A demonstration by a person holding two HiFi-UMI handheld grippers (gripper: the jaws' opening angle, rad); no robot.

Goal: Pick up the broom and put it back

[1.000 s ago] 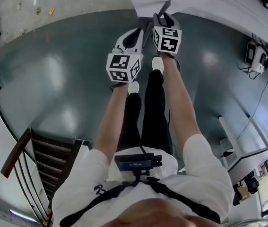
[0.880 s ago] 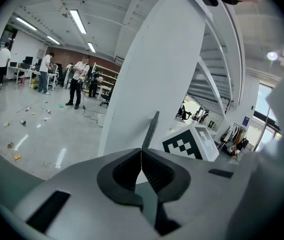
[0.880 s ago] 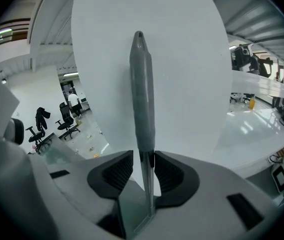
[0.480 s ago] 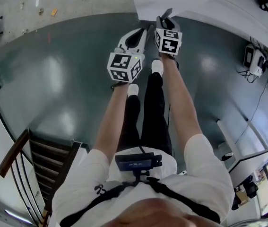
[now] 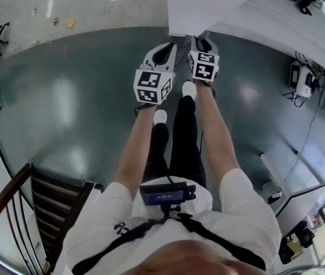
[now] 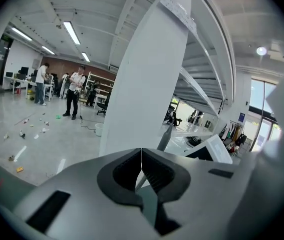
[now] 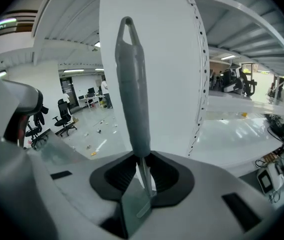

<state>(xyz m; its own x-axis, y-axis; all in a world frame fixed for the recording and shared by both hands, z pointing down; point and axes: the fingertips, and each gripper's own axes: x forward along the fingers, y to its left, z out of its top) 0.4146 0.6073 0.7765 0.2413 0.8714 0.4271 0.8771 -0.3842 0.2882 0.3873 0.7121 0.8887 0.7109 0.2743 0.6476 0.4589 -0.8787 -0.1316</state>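
Grey-green, glossy floor (image 5: 65, 96) fills the left of the head view, with the person's legs (image 5: 176, 136) below the two tools. At left, the left gripper (image 6: 141, 160) has its pads pressed together along a thin seam with nothing caught between them, and it rides near the broom without touching it. At centre, the long grey plastic broom handle (image 7: 131, 89), which ends in a hanging loop, stands nearly upright before the broad white column (image 7: 152, 44). Its brush end lies outside every view. At right, the right gripper (image 7: 143, 171) has just been closing its jaws. They now pinch the slim pale shaft directly under the thicker grey sleeve and stand part-way apart around it.

The step in hand appears to be carrying the broom to its resting place, probably by the column. To do it well:

- Keep the pinch firm. The shaft looks thin and smooth, and the unseen brush end will likely try to swing it.
- The sleeve's shoulder above the pads should act as a stop against slipping.
- Hold the handle upright and keep the loop clear of the column's edge.
- Bring the idle left tool onto the shaft lower down if the handle sways.
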